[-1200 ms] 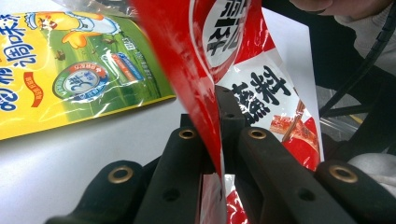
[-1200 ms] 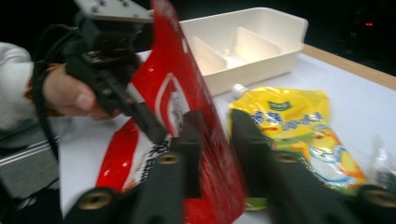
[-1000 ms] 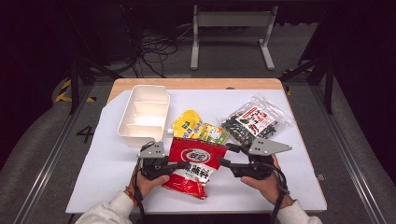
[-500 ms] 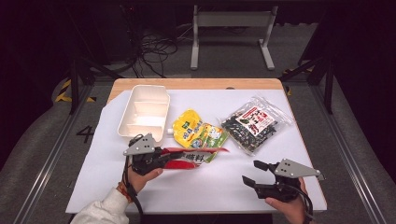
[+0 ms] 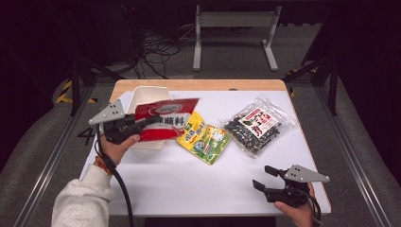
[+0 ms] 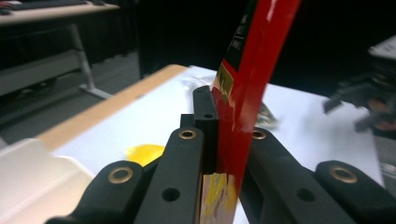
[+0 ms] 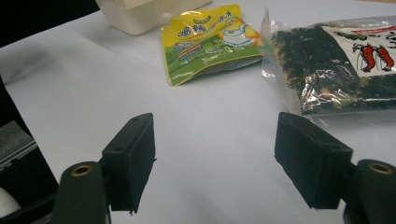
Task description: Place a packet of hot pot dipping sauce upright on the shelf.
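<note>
Red, glossy foil pouch [image 5: 163,120] sat clamped at one edge in my left gripper [image 5: 142,124], jaws fully closed on it, and hung over the white rectangular plastic tub [image 5: 142,97]. Its long axis ran rightward from the jaws, roughly level, across the tub's right rim; I judged a release into the tub to be next. My right gripper [image 5: 265,178] rested low near the desk's [image 5: 189,179] front right corner, well apart, jaws wide and empty, having just been opening. White sheeting covered the desk; the room beyond was dark.
</note>
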A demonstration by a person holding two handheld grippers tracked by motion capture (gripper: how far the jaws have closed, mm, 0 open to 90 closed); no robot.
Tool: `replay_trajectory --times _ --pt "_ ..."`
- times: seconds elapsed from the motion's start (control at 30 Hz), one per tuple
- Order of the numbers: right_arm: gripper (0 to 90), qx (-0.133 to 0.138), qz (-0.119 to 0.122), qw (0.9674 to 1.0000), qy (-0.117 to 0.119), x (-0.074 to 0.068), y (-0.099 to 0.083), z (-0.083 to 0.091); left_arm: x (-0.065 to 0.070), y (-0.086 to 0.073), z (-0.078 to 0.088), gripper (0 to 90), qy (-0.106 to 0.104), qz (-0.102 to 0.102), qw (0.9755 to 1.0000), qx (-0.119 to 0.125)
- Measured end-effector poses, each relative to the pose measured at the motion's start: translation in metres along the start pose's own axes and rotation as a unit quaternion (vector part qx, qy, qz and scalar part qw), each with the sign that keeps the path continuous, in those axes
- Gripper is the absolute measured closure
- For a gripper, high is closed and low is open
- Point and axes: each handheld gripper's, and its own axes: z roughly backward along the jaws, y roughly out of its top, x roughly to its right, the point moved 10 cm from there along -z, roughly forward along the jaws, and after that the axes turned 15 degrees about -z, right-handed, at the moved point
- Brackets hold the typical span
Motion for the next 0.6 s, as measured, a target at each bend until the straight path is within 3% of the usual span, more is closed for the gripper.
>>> replay_trajectory --times 0.03,0.07,0.1,0.17,0.2,0.27,0.47,0.6 --pt "29.8 0.0 0.005 1.0 -0.002 0.0 0.0 0.0 -0.009 0.0 0.002 90.0 0.009 0.002 0.9999 -0.006" --pt "29.8 0.0 0.005 1.0 -0.002 0.0 0.0 0.0 -0.009 0.0 0.002 90.0 0.009 0.002 0.9999 -0.006" --pt "29.8 -0.002 0.008 0.9999 -0.009 0.002 -0.001 -0.001 -0.027 0.001 0.005 90.0 0.019 0.008 0.9998 -0.006" --pt "29.9 -0.005 0.008 0.9999 -0.009 0.002 -0.003 -0.002 -0.034 0.0 0.006 90.0 0.025 0.009 0.9996 -0.009" --pt "29.9 -0.006 0.006 0.9999 -0.009 0.003 -0.004 -0.002 -0.047 -0.001 0.007 90.0 0.032 0.009 0.9994 -0.012" --pt "29.9 -0.009 0.004 0.9999 -0.01 0.004 -0.006 -0.003 -0.061 -0.003 0.007 90.0 0.038 0.016 0.9991 -0.013" --pt "29.8 -0.014 0.003 0.9998 -0.013 0.004 -0.011 -0.003 -0.088 -0.006 0.0 90.0 0.049 0.02 0.9983 -0.023" --pt "29.6 -0.019 -0.002 0.9997 -0.017 0.007 -0.016 -0.004 -0.105 -0.011 -0.012 90.0 0.044 0.023 0.9981 -0.037"
